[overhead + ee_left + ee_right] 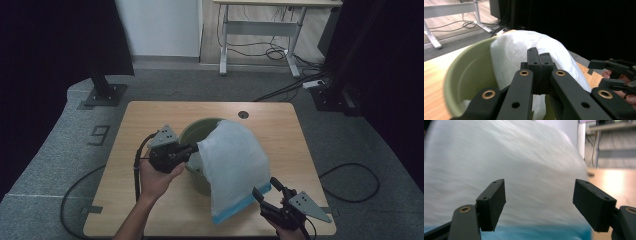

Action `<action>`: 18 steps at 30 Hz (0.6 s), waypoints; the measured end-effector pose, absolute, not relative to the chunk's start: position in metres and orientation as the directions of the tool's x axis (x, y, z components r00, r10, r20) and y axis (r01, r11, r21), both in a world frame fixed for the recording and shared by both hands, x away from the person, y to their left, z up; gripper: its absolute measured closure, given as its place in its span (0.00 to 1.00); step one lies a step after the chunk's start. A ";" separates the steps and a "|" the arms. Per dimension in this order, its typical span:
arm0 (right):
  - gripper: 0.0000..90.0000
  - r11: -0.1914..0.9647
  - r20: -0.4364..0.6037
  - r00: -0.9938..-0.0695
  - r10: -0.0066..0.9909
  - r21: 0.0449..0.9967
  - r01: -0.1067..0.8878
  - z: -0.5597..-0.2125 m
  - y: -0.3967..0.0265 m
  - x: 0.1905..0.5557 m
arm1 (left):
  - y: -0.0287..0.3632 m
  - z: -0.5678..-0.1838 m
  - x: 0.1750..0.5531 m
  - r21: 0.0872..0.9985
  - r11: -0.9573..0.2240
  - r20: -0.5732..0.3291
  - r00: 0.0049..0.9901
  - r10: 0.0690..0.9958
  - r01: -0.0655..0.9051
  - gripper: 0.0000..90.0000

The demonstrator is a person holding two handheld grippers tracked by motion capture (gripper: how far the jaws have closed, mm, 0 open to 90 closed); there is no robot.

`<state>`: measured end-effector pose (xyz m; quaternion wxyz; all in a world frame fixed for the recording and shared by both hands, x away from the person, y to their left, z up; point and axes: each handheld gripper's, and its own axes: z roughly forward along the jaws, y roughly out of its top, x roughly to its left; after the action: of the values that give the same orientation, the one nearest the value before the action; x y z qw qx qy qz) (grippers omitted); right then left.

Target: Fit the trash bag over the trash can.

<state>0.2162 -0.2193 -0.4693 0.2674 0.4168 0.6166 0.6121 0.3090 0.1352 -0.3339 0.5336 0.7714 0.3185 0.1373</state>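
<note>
The white bag (232, 165) is being draped over the green bin (197, 132) in the middle of the desk (145, 115), likely so it can be fitted as a liner. Its edge is being pinched by the tightly closed left gripper (192, 149) at the bin's rim. The right gripper (265, 189) is being held wide open, with nothing in it, just beside the bag's blue bottom edge.

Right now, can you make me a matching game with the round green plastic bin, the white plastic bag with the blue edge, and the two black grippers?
Things:
1. round green plastic bin
2. white plastic bag with the blue edge
3. left gripper
4. right gripper

States:
A. jaws open, close to the blue edge
B. stands on the wooden table
C. draped over the rim
D. jaws shut at the bag

Pairs: 1-B, 2-C, 3-D, 4-A
</note>
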 end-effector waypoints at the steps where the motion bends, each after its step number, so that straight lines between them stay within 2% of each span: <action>1: 0.27 -0.111 0.202 -0.505 0.839 0.973 0.205 -0.474 -0.222 0.219 | 0.138 -0.334 0.311 0.909 -0.223 -0.133 0.752 0.645 0.353 1.00; 6: 0.25 -0.129 0.239 -0.485 0.841 0.960 0.248 -0.491 -0.230 0.232 | 0.154 -0.336 0.318 0.904 -0.188 -0.166 0.722 0.672 0.383 1.00; 11: 0.24 -0.109 0.251 -0.526 0.813 0.952 0.285 -0.498 -0.222 0.237 | 0.162 -0.338 0.322 0.902 -0.172 -0.179 0.707 0.684 0.395 1.00; 13: 0.28 -0.107 0.269 -0.549 0.791 0.945 0.309 -0.500 -0.218 0.240 | 0.163 -0.339 0.323 0.901 -0.169 -0.183 0.704 0.686 0.399 1.00; 14: 0.47 -0.091 0.256 -0.578 0.775 0.950 0.299 -0.500 -0.216 0.241 | 0.164 -0.340 0.324 0.899 -0.171 -0.183 0.701 0.689 0.402 1.00; 15: 0.47 -0.091 0.256 -0.578 0.775 0.950 0.299 -0.500 -0.216 0.241 | 0.164 -0.340 0.324 0.899 -0.171 -0.183 0.701 0.689 0.402 1.00; 16: 0.54 -0.083 0.247 -0.582 0.775 0.952 0.294 -0.499 -0.215 0.241 | 0.165 -0.340 0.324 0.899 -0.172 -0.182 0.701 0.690 0.403 1.00; 17: 0.75 -0.074 0.231 -0.581 0.780 0.957 0.282 -0.494 -0.215 0.240 | 0.167 -0.341 0.324 0.900 -0.168 -0.184 0.699 0.691 0.403 1.00; 18: 0.75 -0.074 0.231 -0.581 0.780 0.957 0.282 -0.494 -0.215 0.240 | 0.167 -0.341 0.324 0.900 -0.168 -0.184 0.699 0.691 0.403 1.00</action>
<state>0.2396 -0.2153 -0.4935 0.2049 0.4091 0.6490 0.6078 0.3243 0.1670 -0.3406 0.5327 0.7522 0.3635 0.1354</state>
